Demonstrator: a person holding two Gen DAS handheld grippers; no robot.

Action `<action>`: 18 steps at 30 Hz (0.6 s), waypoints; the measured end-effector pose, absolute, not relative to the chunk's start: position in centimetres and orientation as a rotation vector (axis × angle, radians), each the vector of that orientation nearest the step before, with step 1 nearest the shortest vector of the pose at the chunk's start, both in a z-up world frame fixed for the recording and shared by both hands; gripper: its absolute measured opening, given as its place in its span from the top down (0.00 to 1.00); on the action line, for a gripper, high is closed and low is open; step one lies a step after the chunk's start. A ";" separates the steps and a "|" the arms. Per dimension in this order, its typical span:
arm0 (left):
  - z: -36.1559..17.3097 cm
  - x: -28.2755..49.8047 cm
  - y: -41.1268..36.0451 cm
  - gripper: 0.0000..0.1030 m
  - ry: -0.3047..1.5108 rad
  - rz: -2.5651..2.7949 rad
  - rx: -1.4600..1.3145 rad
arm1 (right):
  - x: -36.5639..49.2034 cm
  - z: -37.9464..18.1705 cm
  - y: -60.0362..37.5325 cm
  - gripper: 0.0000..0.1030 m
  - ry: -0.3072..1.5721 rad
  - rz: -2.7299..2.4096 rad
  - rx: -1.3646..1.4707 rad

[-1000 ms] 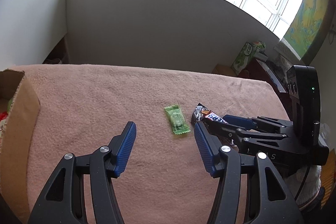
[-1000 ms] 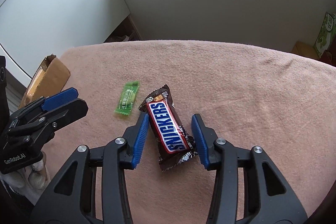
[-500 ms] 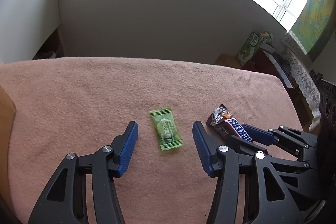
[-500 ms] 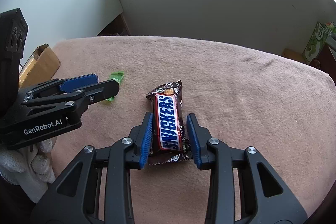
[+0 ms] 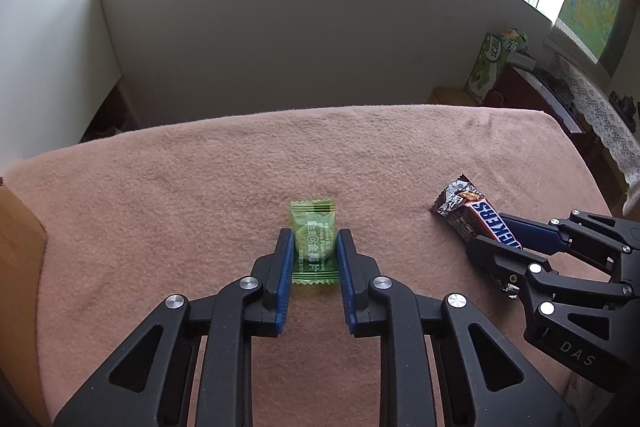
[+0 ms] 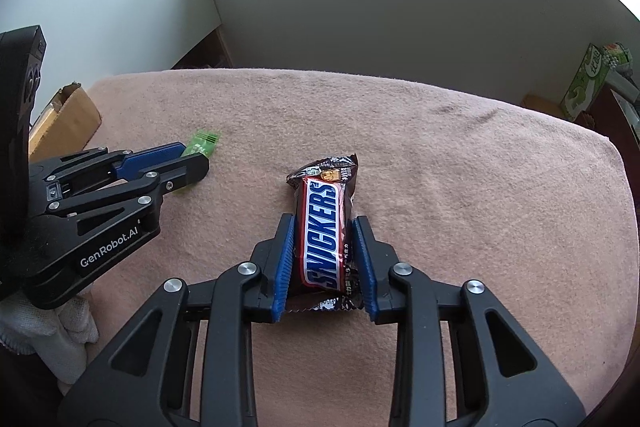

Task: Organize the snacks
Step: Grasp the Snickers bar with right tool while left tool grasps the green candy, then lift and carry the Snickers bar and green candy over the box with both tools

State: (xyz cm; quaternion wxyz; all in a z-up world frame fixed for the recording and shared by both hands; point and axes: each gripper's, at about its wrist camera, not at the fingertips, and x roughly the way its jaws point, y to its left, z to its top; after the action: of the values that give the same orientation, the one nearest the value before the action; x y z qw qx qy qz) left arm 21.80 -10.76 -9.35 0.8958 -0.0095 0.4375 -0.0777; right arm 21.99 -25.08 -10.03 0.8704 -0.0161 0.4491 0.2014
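A small green candy packet [image 5: 312, 213] lies on the pink cloth-covered table [image 5: 180, 187]. My left gripper [image 5: 315, 234] is shut on it, blue pads pressing both long sides. A Snickers bar [image 6: 322, 211] lies to the right of the candy, lengthwise between the pads of my right gripper [image 6: 323, 219], which is shut on its lower half. From the right wrist view the left gripper [image 6: 195, 155] covers most of the candy [image 6: 205, 139]. In the left wrist view the right gripper [image 5: 496, 235] hides the bar's [image 5: 466, 213] near end.
A brown cardboard box [image 6: 66, 115] stands at the table's left edge, also seen as the box [image 5: 20, 239] in the left wrist view. A white-gloved hand [image 6: 40, 327] holds the left gripper. A green carton [image 5: 490, 67] sits off the table at the back right.
My left gripper moved over to the green candy and shut on it. My right gripper closed from loosely around the Snickers bar to pressing its sides.
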 end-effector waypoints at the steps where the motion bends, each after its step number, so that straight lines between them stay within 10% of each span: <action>1: -9.3 21.7 -10.7 0.81 0.906 -0.163 -0.020 | 22.0 -10.1 -25.1 0.71 0.940 0.421 -0.022; 18: -3.3 15.0 -6.2 0.81 0.745 -0.151 -0.022 | 19.4 -4.0 -24.3 0.71 0.806 0.443 0.005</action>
State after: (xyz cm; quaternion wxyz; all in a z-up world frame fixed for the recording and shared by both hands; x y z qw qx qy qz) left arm 14.98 -6.20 -3.33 0.9286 -0.0108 0.3636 -0.0737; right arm 19.43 -24.26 -3.96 0.8960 0.0025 0.3891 0.2139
